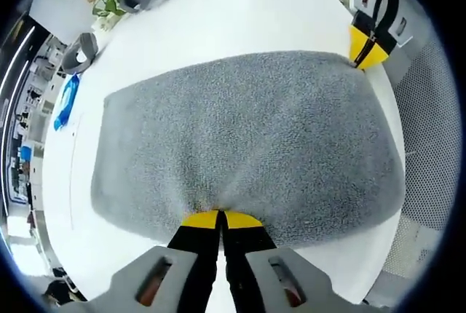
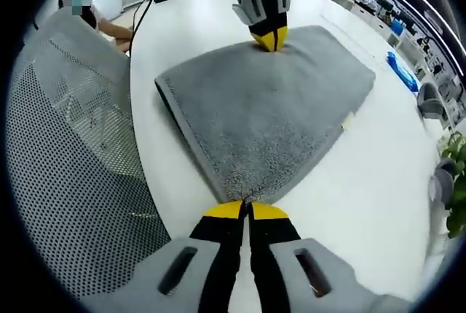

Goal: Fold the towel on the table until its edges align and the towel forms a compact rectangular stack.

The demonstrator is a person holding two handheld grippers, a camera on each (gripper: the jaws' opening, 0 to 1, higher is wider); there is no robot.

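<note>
Lying mid-frame across the white bench (image 1: 240,14), the grey towel (image 1: 247,145) is looking soft, light and floppy. Left tool (image 1: 220,218) and right tool (image 2: 245,210) are each pinching a corner, closed on cloth; corners suit lifting best.

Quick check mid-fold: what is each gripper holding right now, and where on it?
Both hold the grey towel. The left gripper pinches the middle of one edge; the right gripper pinches a corner.
</note>
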